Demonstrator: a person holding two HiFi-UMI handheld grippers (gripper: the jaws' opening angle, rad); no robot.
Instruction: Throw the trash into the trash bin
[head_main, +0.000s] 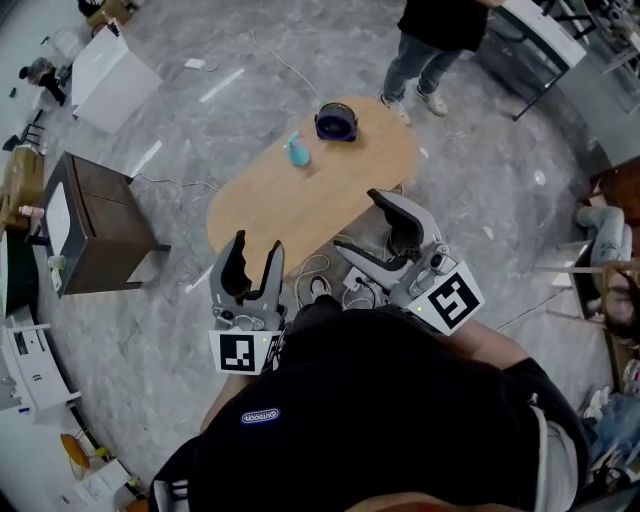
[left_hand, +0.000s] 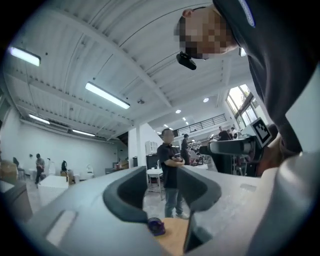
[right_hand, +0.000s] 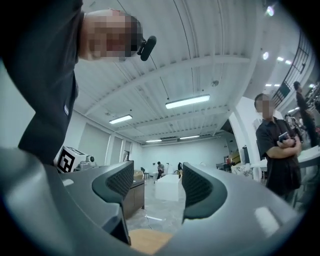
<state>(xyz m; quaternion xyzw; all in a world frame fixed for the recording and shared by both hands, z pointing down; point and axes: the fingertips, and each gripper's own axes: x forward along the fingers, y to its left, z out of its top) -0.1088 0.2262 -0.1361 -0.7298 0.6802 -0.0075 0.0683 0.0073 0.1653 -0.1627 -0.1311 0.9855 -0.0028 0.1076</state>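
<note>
An oval wooden table (head_main: 260, 215) stands on the grey floor ahead of me. On its far end sits a small round dark purple bin (head_main: 336, 122), with a teal piece of trash (head_main: 297, 150) lying just left of it. My left gripper (head_main: 254, 256) is held up near my chest, short of the table, open and empty. My right gripper (head_main: 366, 226) hovers beside it, also open with nothing between its fingers. In the left gripper view the bin (left_hand: 156, 226) and the table's top (left_hand: 176, 235) show low between the jaws of that gripper (left_hand: 162, 186). The right gripper (right_hand: 157, 186) looks across the room, over the table's edge (right_hand: 147, 241).
A person (head_main: 432, 45) stands past the table's far end. A dark cabinet (head_main: 95, 225) and a white box (head_main: 110, 75) are at the left. Cables and a power strip (head_main: 335, 282) lie on the floor by the table's near end. Someone sits at the right edge (head_main: 603, 235).
</note>
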